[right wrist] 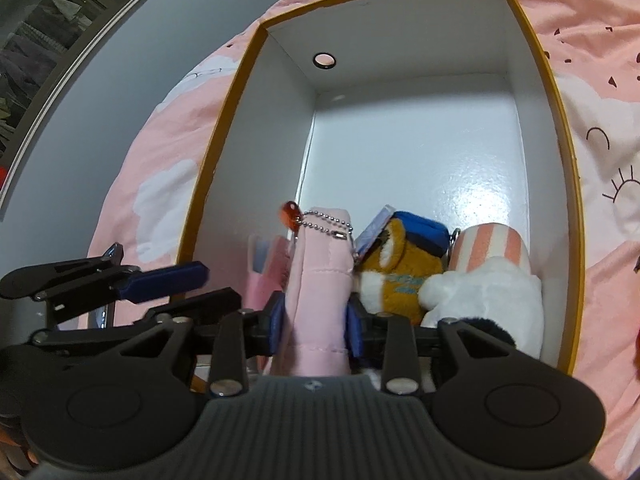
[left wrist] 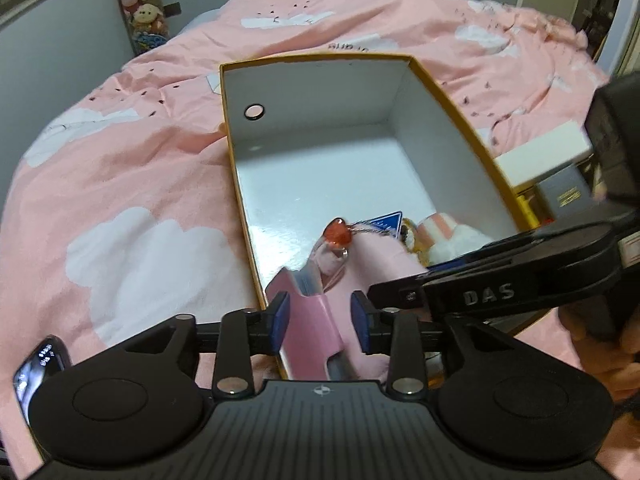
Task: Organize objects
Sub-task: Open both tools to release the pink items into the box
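Box far half free
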Motion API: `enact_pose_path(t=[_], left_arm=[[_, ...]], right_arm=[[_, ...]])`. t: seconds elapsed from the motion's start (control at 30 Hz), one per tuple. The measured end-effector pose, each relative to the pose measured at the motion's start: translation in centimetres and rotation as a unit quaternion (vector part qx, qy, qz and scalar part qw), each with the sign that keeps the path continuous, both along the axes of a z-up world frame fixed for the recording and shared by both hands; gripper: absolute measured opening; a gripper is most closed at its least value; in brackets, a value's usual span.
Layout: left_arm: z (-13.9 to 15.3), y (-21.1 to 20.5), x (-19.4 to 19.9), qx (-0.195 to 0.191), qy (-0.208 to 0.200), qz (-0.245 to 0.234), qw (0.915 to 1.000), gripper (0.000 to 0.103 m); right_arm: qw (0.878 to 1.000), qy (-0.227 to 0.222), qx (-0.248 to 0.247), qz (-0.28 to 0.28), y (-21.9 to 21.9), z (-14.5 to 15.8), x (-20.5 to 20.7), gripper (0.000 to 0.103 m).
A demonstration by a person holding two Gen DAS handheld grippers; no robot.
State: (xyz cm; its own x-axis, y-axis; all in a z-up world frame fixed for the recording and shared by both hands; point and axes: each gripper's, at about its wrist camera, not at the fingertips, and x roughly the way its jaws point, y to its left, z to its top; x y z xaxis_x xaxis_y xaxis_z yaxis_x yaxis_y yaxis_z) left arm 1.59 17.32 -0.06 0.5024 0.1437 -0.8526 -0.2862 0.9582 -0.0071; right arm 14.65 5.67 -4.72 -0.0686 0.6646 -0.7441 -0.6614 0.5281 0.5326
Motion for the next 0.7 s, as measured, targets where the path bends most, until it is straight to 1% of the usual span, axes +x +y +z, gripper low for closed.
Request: enact_pose_path(t=[0.07, 0.13, 0.27, 0.3, 0.33, 0.43, 0.57, 0.63, 0.7], left_arm=[[0.3, 0.2, -0.3, -0.008, -0.009, 0.004, 0.9999, 0.046], [0.9, 0.3, -0.6, -0.006, -0.027, 0.006, 0.9996, 0.045], [2.4, 1.0, -1.4, -0.022, -0.072, 0.024, 0.9969, 0.045], [2.6, 1.3, -1.5, -0.026, -0.079, 0.033, 0.996, 0.046], [2.8, 1.6, -1.6, -0.026, -0.085, 0.043, 0.9951, 0.045], [2.9, 2.2, -1.5, -0.026, -0.097, 0.064, 0.9929, 0.045], [2.6, 2.7, -1.4, -0.032, -0.102, 0.08, 0.991, 0.045], [2.5, 2.7, -1.4, -0.03, -0.103, 0.082, 0.9908, 0.045], [2.4, 2.6, -1.3, -0.031, -0.106, 0.083, 0.9904, 0.045]], right_arm=[[1.0, -0.003, -0.001, 0.001, 0.0, 0.1, -0.1, 0.037], [1.0, -0.004, -0.002, 0.002, -0.1, 0.3, -0.2, 0.038], [1.0, -0.005, 0.005, 0.016, 0.2, 0.9, -0.8, 0.043], [1.0, -0.008, 0.005, 0.02, 0.4, 1.0, -1.0, 0.043], [1.0, -0.012, 0.004, 0.024, 0.6, 1.1, -1.2, 0.04], [0.999, -0.013, -0.003, 0.032, 1.4, 0.7, -1.7, 0.037], [0.999, -0.009, -0.018, 0.038, 2.6, -0.3, -2.2, 0.034], [0.999, 0.01, -0.011, 0.036, 3.0, -0.8, -2.2, 0.032], [0.999, 0.016, -0.013, 0.043, 3.6, -1.3, -2.6, 0.031]])
